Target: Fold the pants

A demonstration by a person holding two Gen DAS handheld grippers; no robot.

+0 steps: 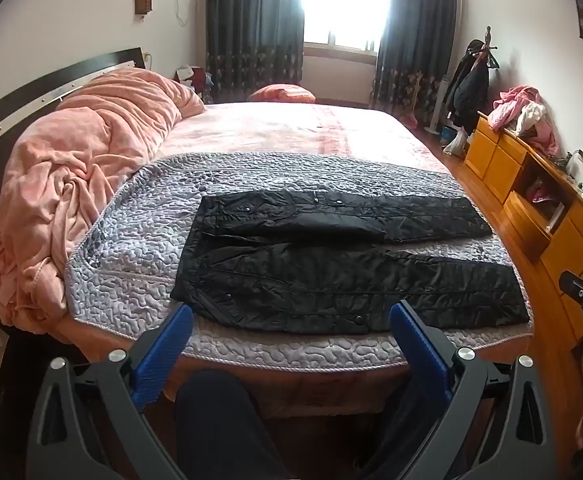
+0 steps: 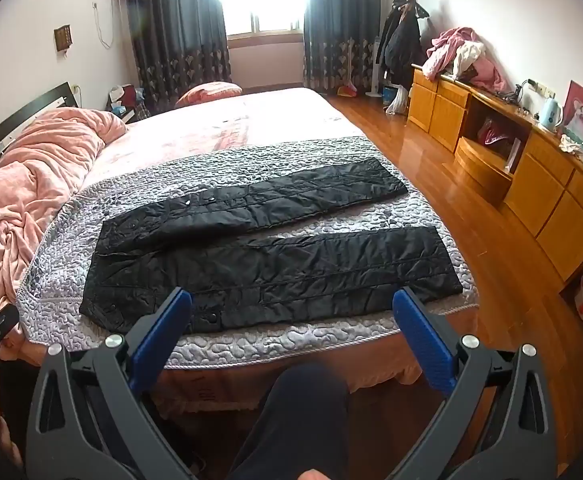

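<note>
On the bed's grey quilt (image 1: pixel 131 240), the black pants (image 1: pixel 331 280) are lying flat, legs apart. The left gripper (image 1: pixel 291 316) and right gripper (image 2: pixel 291 300) are hovering wide open, empty. Quilted, slick fabric looks light and floppy; pinching the near waist corner and hem seems best.

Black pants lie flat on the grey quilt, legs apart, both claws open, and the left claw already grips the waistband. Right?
Not quite: the left claw grips nothing; the left wrist view shows it open short of the pants. The rest holds: quilt, right claw open.

Blown-out window (image 1: pixel 343 0) backlights the room; fisheye bends the edges.
</note>
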